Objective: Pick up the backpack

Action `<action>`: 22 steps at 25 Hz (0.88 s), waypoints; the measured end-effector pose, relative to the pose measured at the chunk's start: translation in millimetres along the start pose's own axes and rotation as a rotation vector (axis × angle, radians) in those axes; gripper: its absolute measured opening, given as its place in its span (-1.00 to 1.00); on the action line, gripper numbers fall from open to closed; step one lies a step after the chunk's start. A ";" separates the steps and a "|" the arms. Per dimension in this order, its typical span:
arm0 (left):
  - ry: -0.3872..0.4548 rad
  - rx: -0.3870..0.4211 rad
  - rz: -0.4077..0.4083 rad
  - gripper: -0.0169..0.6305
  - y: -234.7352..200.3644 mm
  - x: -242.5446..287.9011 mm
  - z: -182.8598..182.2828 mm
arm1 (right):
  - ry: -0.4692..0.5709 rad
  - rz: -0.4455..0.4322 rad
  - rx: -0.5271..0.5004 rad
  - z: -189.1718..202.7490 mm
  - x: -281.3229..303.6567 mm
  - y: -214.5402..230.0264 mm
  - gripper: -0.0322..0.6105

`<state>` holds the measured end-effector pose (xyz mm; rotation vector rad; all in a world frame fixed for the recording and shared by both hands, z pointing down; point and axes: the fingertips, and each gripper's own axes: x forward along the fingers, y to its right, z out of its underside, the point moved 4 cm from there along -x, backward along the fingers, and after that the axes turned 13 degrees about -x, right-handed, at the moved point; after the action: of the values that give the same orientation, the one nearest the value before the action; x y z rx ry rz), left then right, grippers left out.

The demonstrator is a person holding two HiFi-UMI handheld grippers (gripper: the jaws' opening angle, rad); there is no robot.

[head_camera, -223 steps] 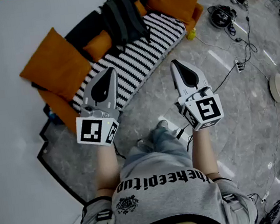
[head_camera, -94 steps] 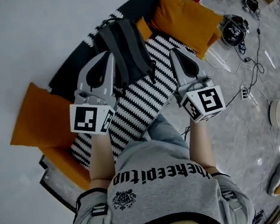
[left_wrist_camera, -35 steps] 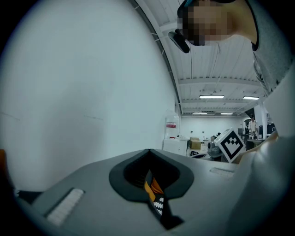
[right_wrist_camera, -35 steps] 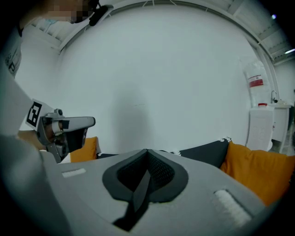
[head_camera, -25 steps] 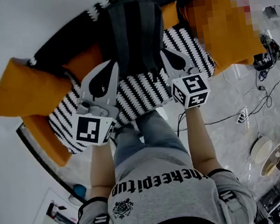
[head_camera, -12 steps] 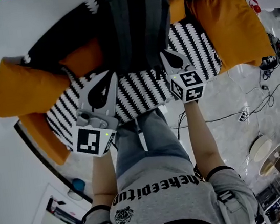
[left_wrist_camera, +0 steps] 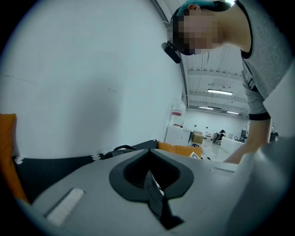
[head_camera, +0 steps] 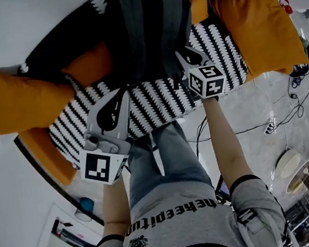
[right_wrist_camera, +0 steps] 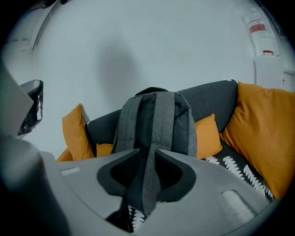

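A dark grey backpack [head_camera: 150,29] stands upright against the black sofa back, two lighter grey straps down its front. My right gripper [head_camera: 181,55] is at its lower right corner. In the right gripper view the backpack [right_wrist_camera: 154,120] fills the middle. The right gripper [right_wrist_camera: 147,150] has just been opening: its jaws stand apart, and a grey strap shows in the gap with no pad pressing on it. My left gripper [head_camera: 123,93] hangs over the striped seat, left of and below the backpack. The left gripper [left_wrist_camera: 148,152] has its tips together and holds nothing.
The sofa has a black-and-white striped seat [head_camera: 157,100]. Orange cushions lie at its left [head_camera: 14,102] and right [head_camera: 258,25], with smaller ones behind the backpack [right_wrist_camera: 207,136]. Cables and a power strip [head_camera: 269,127] lie on the grey floor to the right. A white wall is behind.
The right gripper has gone down and in to the backpack's lower right corner and its jaws have parted. The left gripper has sunk toward the seat. The backpack has not moved.
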<state>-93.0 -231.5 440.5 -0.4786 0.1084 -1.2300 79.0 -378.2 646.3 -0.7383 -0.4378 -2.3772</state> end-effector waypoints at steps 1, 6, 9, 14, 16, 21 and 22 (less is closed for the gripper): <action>-0.004 0.003 -0.001 -0.90 -0.2 0.3 2.0 | 0.000 -0.006 0.003 1.2 4.4 3.6 -0.57; -0.027 0.028 -0.004 -0.90 -2.1 5.3 12.0 | -0.018 -0.030 -0.006 6.6 27.7 23.1 -0.41; -0.026 0.025 -0.009 -0.90 -3.0 7.3 16.3 | -0.034 -0.042 0.003 11.6 39.6 32.9 -0.34; -0.038 0.027 -0.017 -0.90 -8.5 1.0 21.3 | -0.054 -0.070 0.025 17.3 58.2 35.9 -0.20; -0.040 0.029 -0.020 -0.90 -9.8 -0.4 22.6 | -0.046 -0.084 0.020 15.2 64.1 37.5 -0.16; -0.051 0.028 -0.030 -0.90 -12.3 -0.2 29.3 | -0.025 -0.131 -0.005 7.2 82.1 45.8 -0.14; -0.054 0.030 -0.034 -0.90 -12.9 -2.1 29.4 | -0.022 -0.142 -0.006 4.1 84.9 45.2 -0.14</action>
<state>-95.3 -224.2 471.7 -0.4891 0.0356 -1.2492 53.1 -449.0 706.2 -0.7586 -0.5082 -2.5053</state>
